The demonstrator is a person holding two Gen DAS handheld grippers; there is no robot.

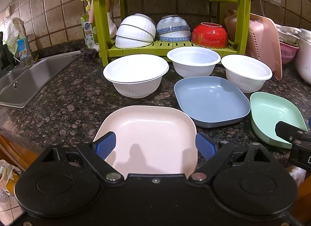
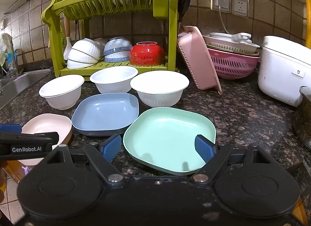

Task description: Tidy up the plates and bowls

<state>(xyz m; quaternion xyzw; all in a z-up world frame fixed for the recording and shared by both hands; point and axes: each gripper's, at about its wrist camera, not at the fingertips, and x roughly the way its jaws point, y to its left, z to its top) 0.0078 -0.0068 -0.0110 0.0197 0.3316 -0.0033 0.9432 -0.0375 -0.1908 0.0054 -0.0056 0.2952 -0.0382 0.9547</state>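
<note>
left tongs (image 1: 155, 145): i held them spread wide, pink plate (image 1: 149, 138) lying between the fingers | right tongs (image 2: 158, 149): spread wide, green plate (image 2: 169, 138) under the right finger | ahead of both: blue plate (image 1: 210, 99), three white bowls (image 1: 136, 76) beyond it, green dish rack (image 2: 108, 8) behind | all on the granite counter (image 1: 64, 109)

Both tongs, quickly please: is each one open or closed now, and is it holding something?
Left tongs: open, holding nothing, above the pink plate.
Right tongs: open, holding nothing, above the green plate.
</note>
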